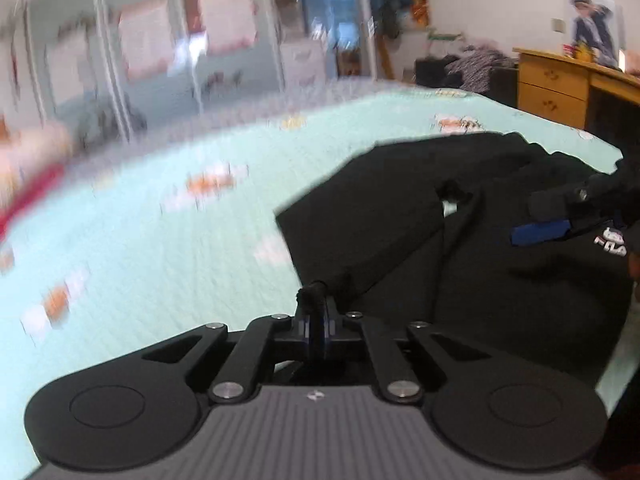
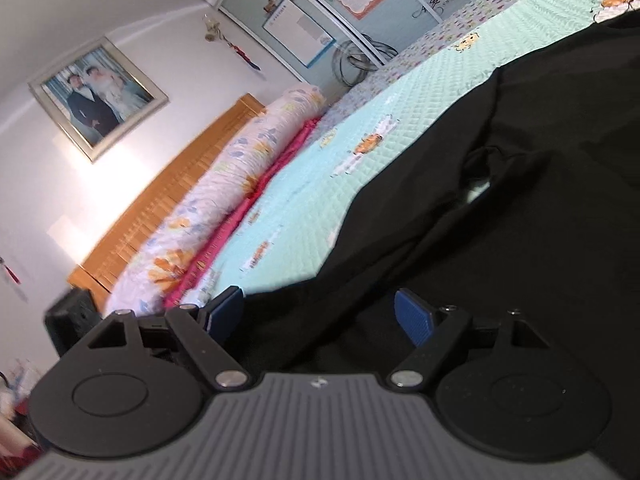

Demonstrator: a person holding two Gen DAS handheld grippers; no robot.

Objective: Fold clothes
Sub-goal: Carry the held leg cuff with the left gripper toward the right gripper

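Left of the black garment (image 1: 460, 240), the mint bedspread (image 1: 160, 240) lies bare and open for a tool to pass. Beyond the garment, a rolled floral quilt (image 2: 240, 168) and wooden headboard (image 2: 168, 200) close off the bed's far edge.

Left wrist view: low and close over the mint quilt (image 1: 168, 240), looking along closed fingers across the bed toward glass doors (image 1: 160, 48) and a wooden dresser (image 1: 556, 88), background blurred. Right wrist view: rolled sideways, close above the black garment (image 2: 520, 208), facing the headboard (image 2: 160, 208) and framed photo (image 2: 98, 98). Shared by both: garment and quilt.
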